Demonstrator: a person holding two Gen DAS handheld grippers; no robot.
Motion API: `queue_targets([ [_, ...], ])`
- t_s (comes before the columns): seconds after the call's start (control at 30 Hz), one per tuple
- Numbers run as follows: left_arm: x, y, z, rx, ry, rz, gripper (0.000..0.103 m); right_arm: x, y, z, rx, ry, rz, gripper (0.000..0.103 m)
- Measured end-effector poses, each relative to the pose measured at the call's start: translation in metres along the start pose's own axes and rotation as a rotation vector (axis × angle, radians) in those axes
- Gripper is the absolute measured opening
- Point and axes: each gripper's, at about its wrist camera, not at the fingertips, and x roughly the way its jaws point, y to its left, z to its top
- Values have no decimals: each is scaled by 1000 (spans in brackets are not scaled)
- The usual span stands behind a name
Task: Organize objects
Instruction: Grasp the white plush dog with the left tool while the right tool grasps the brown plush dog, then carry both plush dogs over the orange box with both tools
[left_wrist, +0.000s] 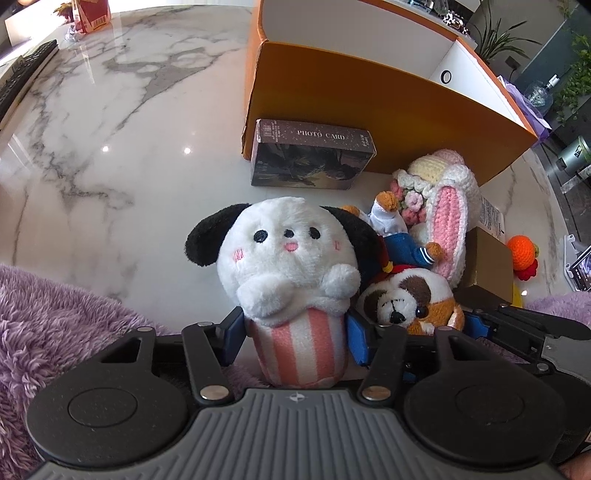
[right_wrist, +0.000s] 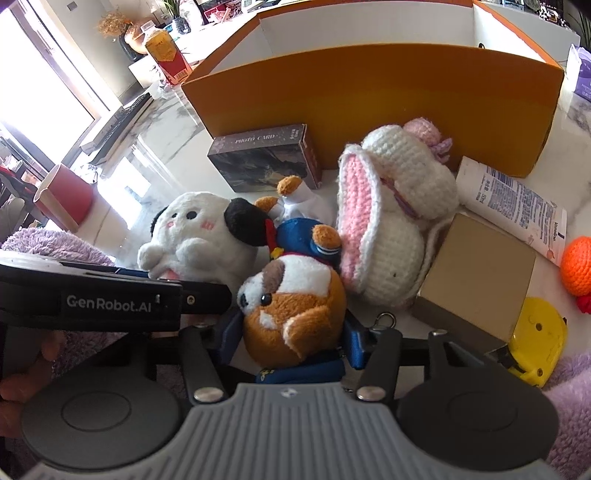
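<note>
1. Left gripper (left_wrist: 295, 334) clamped on the pink-and-white striped base of the white plush dog with black ears (left_wrist: 291, 254); blue pads press both sides; toy upright, near the table's near edge.
2. Right gripper (right_wrist: 291, 332) clamped on the brown-and-white plush dog in blue sailor clothes (right_wrist: 291, 295), pads on both flanks; it lies just beside the white plush, touching it.
3. White-and-pink crocheted bunny (right_wrist: 388, 221) lies touching the sailor dog's far side.
4. Dark rectangular box printed "PHOTO CARD" (left_wrist: 314, 155) stands behind the plush toys, against the open orange cardboard box (left_wrist: 369, 92).
5. Plain tan cardboard box (right_wrist: 476, 273) sits beside the bunny; white printed tube (right_wrist: 513, 203) behind it.
6. Orange crocheted ball (right_wrist: 578, 266) and yellow plastic item (right_wrist: 539, 339) lie toward the right edge.
7. All on a white marble table (left_wrist: 110, 147); fuzzy purple sleeve (left_wrist: 44, 314) at the near edge.
</note>
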Motion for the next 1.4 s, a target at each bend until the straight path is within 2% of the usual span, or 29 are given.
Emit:
queue_targets([
  [0.43,-44,8,0,-50,-97,-73,62,-34,16,4,-54,-69,36,55],
  [0.73,-78,5,14,-34,-177,-119,62,-65,14,20,-66,-153,31,55],
  [1.03,-106,-19,50,58,-266,-185,62,-108,-3,54,-81,-285,-6,55],
  [1.17,-109,-31,71,86,-285,-218,62,-122,-16,75,-77,-323,-13,55],
  [1.4,-102,-48,109,116,-307,-239,62,-133,-46,118,-79,-366,-79,55],
])
